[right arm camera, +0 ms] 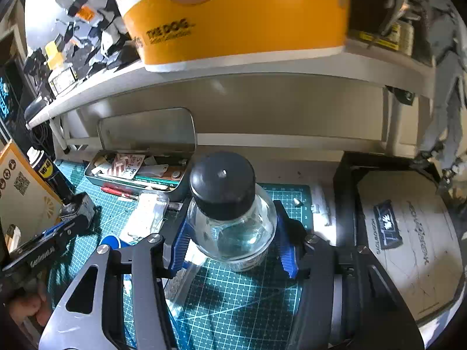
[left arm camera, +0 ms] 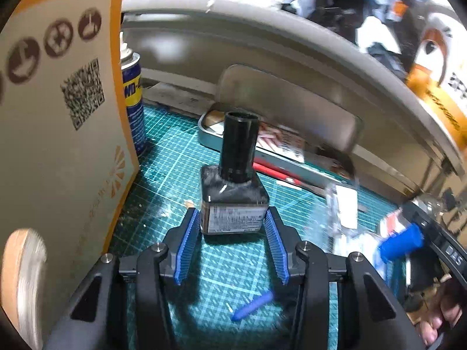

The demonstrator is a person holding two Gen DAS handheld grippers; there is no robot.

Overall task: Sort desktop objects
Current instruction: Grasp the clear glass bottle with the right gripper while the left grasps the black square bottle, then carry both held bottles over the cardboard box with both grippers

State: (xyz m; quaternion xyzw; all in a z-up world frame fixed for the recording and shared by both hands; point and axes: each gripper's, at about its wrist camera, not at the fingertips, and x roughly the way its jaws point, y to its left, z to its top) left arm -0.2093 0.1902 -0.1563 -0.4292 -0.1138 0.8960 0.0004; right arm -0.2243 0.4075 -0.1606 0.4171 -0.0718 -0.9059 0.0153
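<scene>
The left gripper [left arm camera: 232,218], low in the centre of its wrist view, has its blue ribbed pads against the two sides of a square dark bottle [left arm camera: 234,204], which stands upright on the green cutting mat [left arm camera: 221,265]; the jaws are closed on the bottle's labelled base. A tall black cap [left arm camera: 238,145] rises from the bottle toward mid-frame. A small blue piece [left arm camera: 253,306] lies on the mat between the gripper's arms. To the left stands an orange-edged box [left arm camera: 58,116] with a printed code, and behind it a blue spray can [left arm camera: 132,102]. Behind the bottle, an open metal tin [left arm camera: 210,140] sits with its lid tipped up.

In the right wrist view, the right gripper [right arm camera: 233,242] clamps a round clear glass bottle [right arm camera: 233,230] with a domed black cap [right arm camera: 222,185], at the centre of the frame, over the same mat; whether it touches the mat cannot be told. The tin appears at upper left of this bottle, and an orange tub [right arm camera: 242,20] sits on the shelf [right arm camera: 262,70] at the top.
</scene>
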